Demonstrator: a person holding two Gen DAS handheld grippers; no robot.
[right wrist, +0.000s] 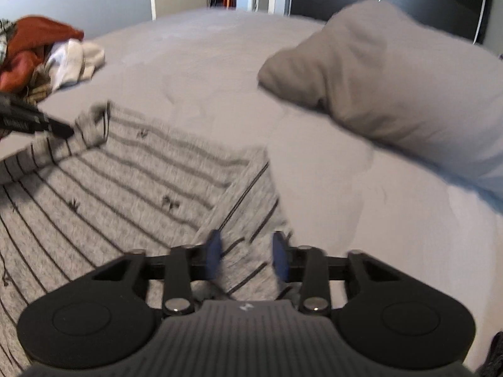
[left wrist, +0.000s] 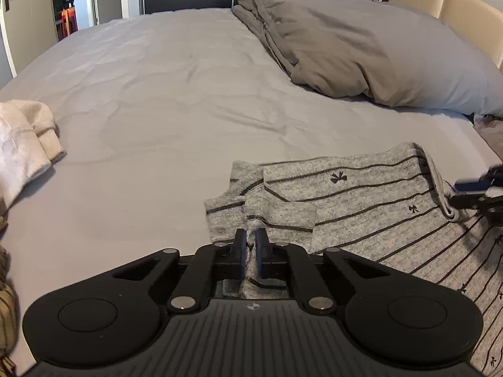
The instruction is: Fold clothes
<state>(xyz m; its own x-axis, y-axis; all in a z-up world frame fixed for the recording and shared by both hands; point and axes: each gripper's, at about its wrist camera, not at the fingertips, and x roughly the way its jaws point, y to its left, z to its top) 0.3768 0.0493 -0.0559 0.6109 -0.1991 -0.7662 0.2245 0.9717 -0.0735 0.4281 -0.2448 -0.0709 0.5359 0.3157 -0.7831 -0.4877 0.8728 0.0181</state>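
Grey marled knit with thin dark stripes and small bow motifs, the garment (left wrist: pixel 361 194) lay partly folded on the bed (left wrist: pixel 163 100), near the smooth grey sheet's front edge. Left of it sat crumpled white clothes (left wrist: pixel 22 144). The left hand-held gripper (left wrist: pixel 250 242), angled downward, pinched a sleeve fold. The right hand-held gripper (right wrist: pixel 246 256), blurred, straddled the opposite edge, jaws apart; beyond lay plump pillows (left wrist: pixel 377 50).

Home bedroom: bed (left wrist: pixel 176 72), pillows (left wrist: pixel 361 47), headboard (left wrist: pixel 452 3).
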